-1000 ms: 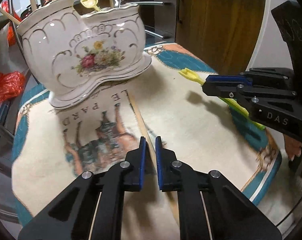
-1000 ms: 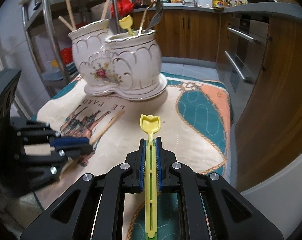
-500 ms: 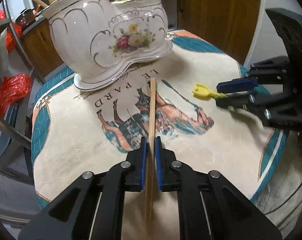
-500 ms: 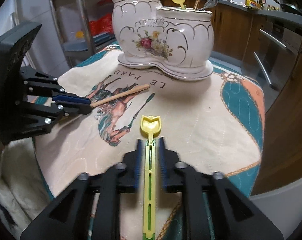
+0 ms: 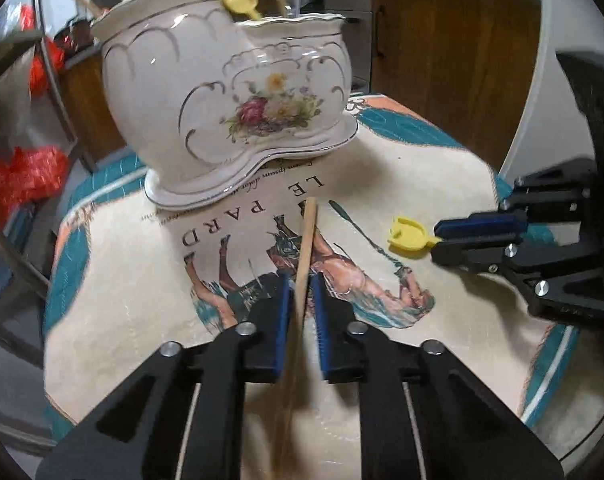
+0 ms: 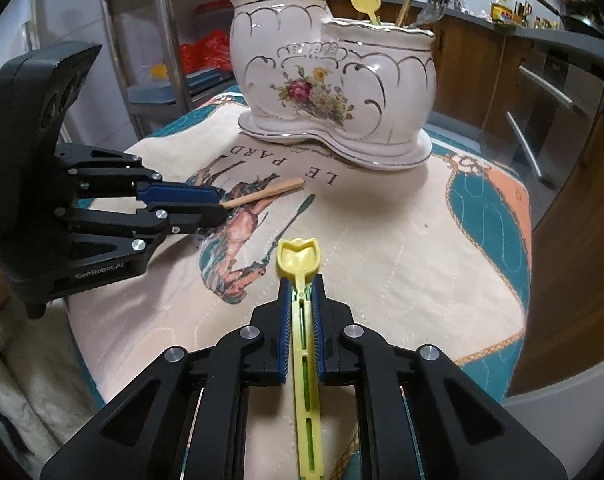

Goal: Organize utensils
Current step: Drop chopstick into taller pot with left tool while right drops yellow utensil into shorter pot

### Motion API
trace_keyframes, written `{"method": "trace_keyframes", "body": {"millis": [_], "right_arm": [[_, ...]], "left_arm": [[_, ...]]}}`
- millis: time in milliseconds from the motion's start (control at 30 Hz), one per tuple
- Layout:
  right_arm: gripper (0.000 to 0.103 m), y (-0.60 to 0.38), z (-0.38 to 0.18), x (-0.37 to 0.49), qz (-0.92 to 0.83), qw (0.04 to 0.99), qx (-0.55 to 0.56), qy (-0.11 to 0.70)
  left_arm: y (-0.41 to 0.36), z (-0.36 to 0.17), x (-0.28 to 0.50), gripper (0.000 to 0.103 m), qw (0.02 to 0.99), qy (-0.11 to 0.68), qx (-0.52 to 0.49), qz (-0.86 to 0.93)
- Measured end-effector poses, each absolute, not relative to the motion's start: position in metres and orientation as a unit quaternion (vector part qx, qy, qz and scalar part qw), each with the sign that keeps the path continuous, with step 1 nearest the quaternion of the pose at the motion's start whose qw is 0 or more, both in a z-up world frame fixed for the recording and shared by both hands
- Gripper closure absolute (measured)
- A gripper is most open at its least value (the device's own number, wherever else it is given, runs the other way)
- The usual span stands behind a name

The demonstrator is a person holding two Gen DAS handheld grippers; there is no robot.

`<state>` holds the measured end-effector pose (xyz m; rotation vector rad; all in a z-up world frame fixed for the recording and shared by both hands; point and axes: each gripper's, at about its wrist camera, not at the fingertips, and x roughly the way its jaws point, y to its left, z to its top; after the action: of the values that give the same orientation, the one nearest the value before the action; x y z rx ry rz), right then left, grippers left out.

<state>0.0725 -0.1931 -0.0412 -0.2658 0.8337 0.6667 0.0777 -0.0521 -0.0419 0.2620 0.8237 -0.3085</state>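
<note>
Gripping one chopstick (image 5: 308, 240), one spoon (image 6: 300, 264).

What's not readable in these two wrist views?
- Wooden chopstick: its near end blurs and runs off the bottom edge of the left wrist view, between the left claw fingers.
- Ceramic holder: rim hides what its utensils rest on, both views.
- Small print under "LE PARD" on the cloth: too small.

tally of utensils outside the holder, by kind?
Wooden chopstick: 1, in the left claw
Yellow plastic utensil: 1, in the right claw
Total: 2
</note>
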Motion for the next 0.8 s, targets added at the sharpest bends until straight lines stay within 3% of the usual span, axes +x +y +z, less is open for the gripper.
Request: {"method": "trace_keyframes", "body": {"millis": [133,333,800], "right_arm": [[0.092,-0.193,-0.034,0.072,0.315,0.862,-0.122,0.378],[0.092,-0.204,-0.011,0.071,0.317,0.89,-0.079,0.318],[0.092,-0.209,0.063,0.09,0.306,0.938,0.029,0.162]], "left_arm": [[-0.05,-0.04,0.078,0.097,0.896,0.388,0.132,-0.172],[-0.025,-0.016,0.061,0.097,0.92,0.313,0.121,-0.203],[0.086,0.074,0.059,0.097,0.977,0.115,-0.034,-0.175]]}}
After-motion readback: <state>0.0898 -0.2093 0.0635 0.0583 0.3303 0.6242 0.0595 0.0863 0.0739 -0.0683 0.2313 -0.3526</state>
